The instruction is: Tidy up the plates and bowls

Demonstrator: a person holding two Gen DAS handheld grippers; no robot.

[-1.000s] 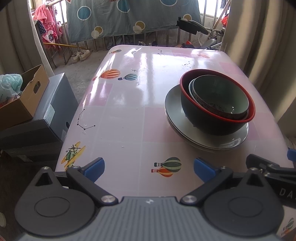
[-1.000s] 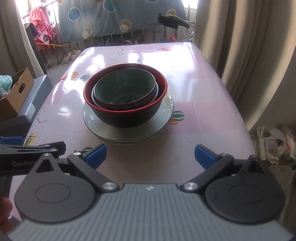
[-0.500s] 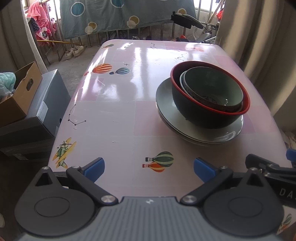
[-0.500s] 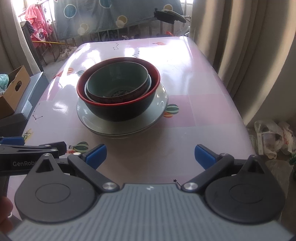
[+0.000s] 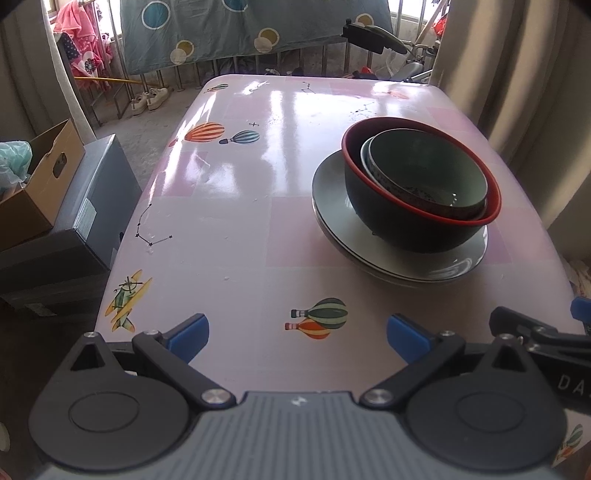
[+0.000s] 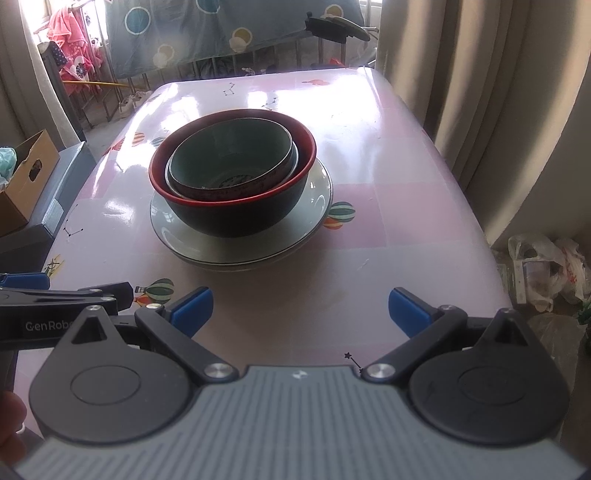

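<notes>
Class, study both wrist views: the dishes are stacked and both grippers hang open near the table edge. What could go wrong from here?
1. The green bowl sits tilted inside the red-rimmed bowl; a nudge might rattle or shift it.
2. The stack rides on plates, so lifting a plate could slide the bowls.
3. The left gripper and right gripper sit close together; reaching at once, they might collide.

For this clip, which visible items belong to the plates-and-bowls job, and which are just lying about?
Job items: red-rimmed black bowl; green bowls nested inside it; grey plates stacked beneath; left gripper and right gripper, both open.

Lying about: cardboard box; shoes; plastic bags; hanging sheet.
</notes>
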